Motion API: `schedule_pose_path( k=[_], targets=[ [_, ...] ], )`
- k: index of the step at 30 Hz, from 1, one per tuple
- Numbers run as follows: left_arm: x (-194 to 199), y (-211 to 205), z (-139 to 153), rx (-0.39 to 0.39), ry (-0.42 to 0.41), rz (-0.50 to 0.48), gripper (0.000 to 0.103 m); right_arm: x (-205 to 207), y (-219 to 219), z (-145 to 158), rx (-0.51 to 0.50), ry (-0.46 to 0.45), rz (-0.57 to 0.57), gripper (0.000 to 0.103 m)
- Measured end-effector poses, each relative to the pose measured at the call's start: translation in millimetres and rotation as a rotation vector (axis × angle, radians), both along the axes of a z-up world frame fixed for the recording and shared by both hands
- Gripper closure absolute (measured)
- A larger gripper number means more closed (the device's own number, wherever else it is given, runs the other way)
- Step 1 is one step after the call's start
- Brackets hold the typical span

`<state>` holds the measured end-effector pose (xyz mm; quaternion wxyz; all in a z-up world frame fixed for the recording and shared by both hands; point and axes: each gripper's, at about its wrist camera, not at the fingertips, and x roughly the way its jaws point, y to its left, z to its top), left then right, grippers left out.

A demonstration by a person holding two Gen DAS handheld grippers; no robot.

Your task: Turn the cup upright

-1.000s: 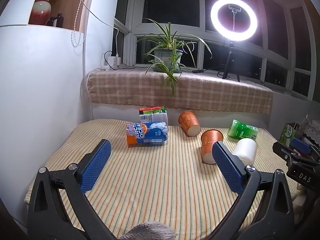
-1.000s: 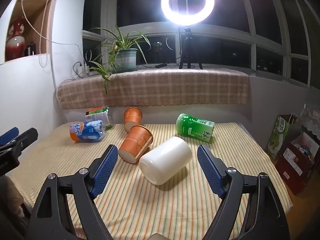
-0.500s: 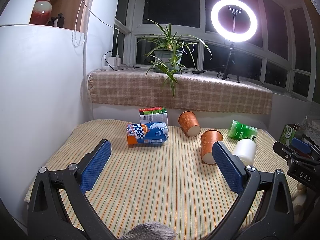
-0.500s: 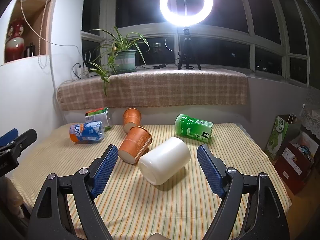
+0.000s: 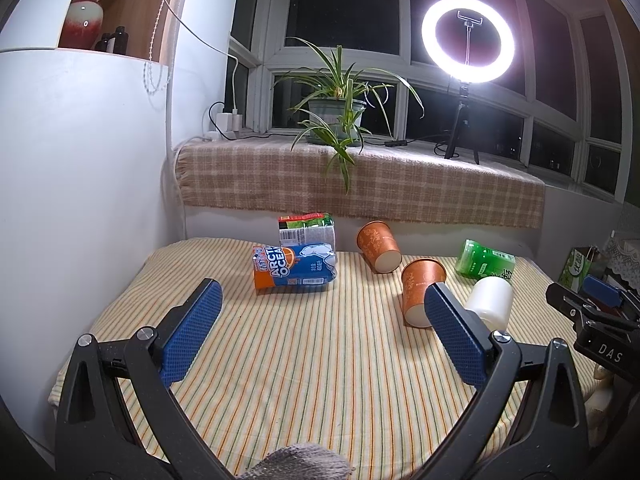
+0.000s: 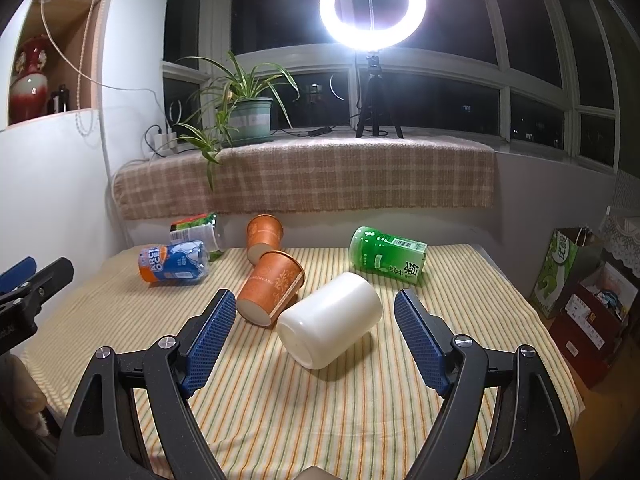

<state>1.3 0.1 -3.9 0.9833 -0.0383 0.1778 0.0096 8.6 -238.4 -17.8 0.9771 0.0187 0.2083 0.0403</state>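
My right gripper [image 6: 310,336] is wide open, holding nothing; I should slide around the white cup [image 6: 330,320] on its side; squeeze softly.

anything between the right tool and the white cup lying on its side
Nothing visible does. The right tool is open with the white cup lying straight ahead between its fingers. The nearer orange cup lies just left of the white cup, beside it, not in front.

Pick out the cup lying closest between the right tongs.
The plain white plastic cup, on its side straight ahead of the open right tongs; both patterned orange paper cups lie further left.
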Motion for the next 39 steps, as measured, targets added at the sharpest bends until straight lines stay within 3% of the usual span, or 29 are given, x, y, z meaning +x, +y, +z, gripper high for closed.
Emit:
schedule_pose_path(
  k=[25, 39],
  targets=[
    [-3, 10, 1, 0.003, 0.001, -0.001, 0.000, 1, -1, -2, 0.005, 0.009, -0.004, 0.021],
    [6, -10, -3, 0.012, 0.016, -0.015, 0.000, 4, -9, -4, 0.009, 0.021, -0.015, 0.021]
  ],
)
